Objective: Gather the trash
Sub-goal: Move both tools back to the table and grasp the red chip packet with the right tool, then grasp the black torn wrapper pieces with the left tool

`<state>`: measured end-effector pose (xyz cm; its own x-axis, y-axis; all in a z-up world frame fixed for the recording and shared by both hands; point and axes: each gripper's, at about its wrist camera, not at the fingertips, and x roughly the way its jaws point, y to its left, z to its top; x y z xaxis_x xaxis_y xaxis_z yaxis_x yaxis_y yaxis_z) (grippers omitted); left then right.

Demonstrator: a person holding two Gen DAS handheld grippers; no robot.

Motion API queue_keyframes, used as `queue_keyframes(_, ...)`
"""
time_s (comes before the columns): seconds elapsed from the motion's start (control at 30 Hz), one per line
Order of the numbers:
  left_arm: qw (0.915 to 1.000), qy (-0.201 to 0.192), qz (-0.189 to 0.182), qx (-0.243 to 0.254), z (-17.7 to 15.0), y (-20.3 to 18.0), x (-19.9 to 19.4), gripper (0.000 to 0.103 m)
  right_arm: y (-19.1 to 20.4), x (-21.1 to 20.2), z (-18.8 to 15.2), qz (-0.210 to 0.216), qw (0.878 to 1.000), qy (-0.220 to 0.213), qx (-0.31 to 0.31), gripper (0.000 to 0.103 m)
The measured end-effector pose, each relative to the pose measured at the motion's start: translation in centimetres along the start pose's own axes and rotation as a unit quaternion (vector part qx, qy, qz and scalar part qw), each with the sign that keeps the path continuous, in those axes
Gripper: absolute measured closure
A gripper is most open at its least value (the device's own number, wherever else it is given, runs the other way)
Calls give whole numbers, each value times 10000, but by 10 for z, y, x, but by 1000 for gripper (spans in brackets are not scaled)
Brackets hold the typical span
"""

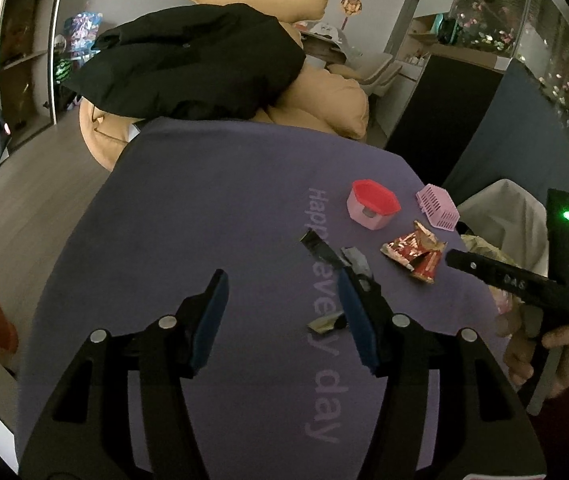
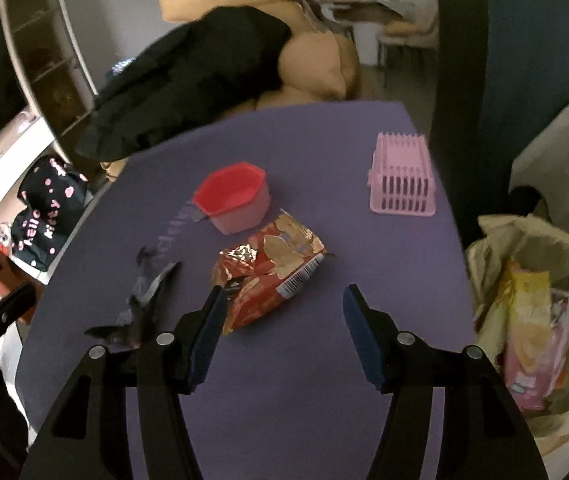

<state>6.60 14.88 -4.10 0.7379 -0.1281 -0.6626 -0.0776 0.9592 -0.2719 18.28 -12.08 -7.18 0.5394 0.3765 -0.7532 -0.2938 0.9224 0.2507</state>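
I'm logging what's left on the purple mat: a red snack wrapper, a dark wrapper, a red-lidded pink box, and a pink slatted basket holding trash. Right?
Not quite. The pink slatted basket holds no trash; the right wrist view shows it lying tipped over and empty. The red snack wrapper, dark wrapper and red-lidded pink box are on the purple mat as you list them.

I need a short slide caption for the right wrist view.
Open right gripper above a red snack wrapper on the purple table, lined bin beside.
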Motion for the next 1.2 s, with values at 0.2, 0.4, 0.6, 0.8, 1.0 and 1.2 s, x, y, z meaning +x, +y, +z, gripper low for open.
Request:
queue_keyframes(0.2,10000,44,-52,-21,-2,2,4,49,-8,23,10,6,9994,44,332,46)
queue_keyframes(0.4,9999,91,-64,-32,-3,3,7,49,3,39,9,290,9993,210,89,64)
queue_keyframes(0.6,9999,108,-87,44,-4,-3,7,49,6,16,6,589,9981,58,-141,88)
queue_keyframes(0.8,9988,174,-446,117,-8,-10,13,49,4,-37,1,279,9966,-472,-620,90)
queue_keyframes(1.0,9947,566,-714,484,-11,-30,33,49,-22,-81,-4,160,9951,-892,-408,90)
queue_keyframes(1.2,9887,1040,-623,884,-10,-59,67,49,-39,-97,-13,70,9943,-1015,-317,90)
